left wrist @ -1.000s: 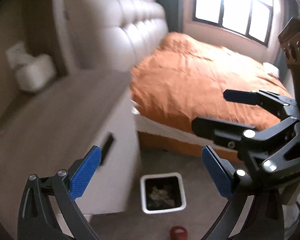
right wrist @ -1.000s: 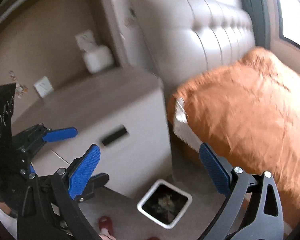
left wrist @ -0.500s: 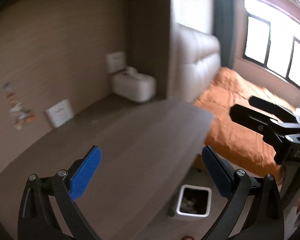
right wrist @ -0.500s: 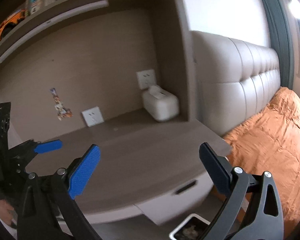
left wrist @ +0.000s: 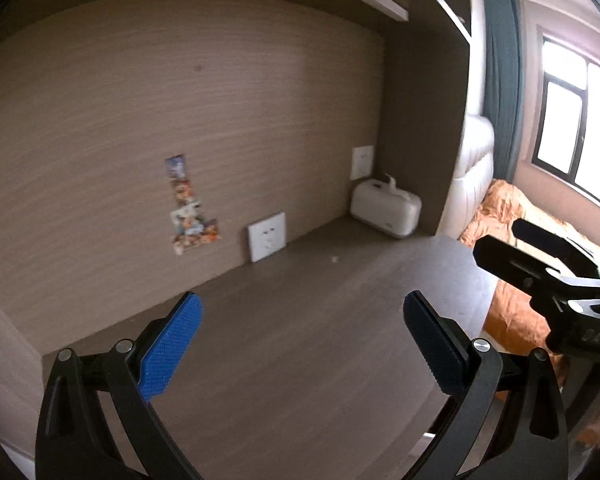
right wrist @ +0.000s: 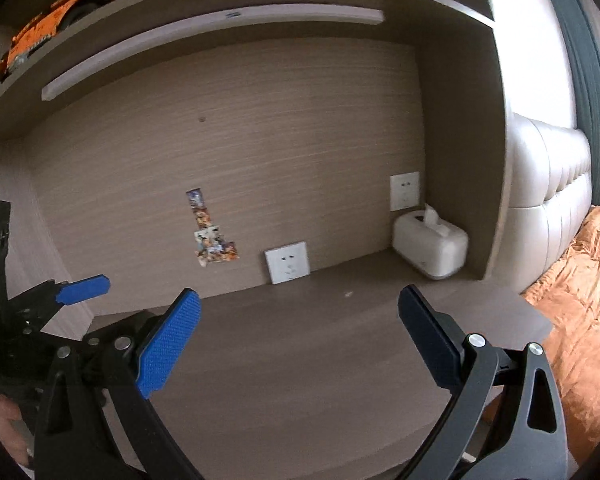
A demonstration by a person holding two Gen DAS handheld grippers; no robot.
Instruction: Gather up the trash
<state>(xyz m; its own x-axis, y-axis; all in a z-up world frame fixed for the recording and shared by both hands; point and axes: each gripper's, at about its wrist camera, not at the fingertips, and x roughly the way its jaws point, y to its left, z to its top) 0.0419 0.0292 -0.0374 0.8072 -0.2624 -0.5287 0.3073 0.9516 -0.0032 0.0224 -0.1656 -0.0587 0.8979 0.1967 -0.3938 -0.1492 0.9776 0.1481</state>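
Note:
A tiny pale scrap (left wrist: 334, 258) (right wrist: 348, 293) lies on the brown desk top (left wrist: 300, 340) (right wrist: 300, 344), in front of the wall. My left gripper (left wrist: 302, 334) hovers open above the desk's near part with nothing between its blue pads. My right gripper (right wrist: 300, 336) is open too and holds nothing; it also shows at the right edge of the left wrist view (left wrist: 540, 264). The left gripper's blue fingertips (right wrist: 84, 289) show at the left of the right wrist view. No trash bin is in view.
A white tissue box (left wrist: 385, 209) (right wrist: 430, 244) stands in the desk's back right corner. Wall sockets (left wrist: 267, 236) (right wrist: 287, 262) and a strip of stickers (right wrist: 210, 232) are on the back panel. A shelf (right wrist: 204, 32) hangs overhead. An orange bed (right wrist: 580, 304) lies right.
Both views have swung up and left, from the floor bin and the bed to the desk and its back wall. The bin has left both views. Both grippers stay open.

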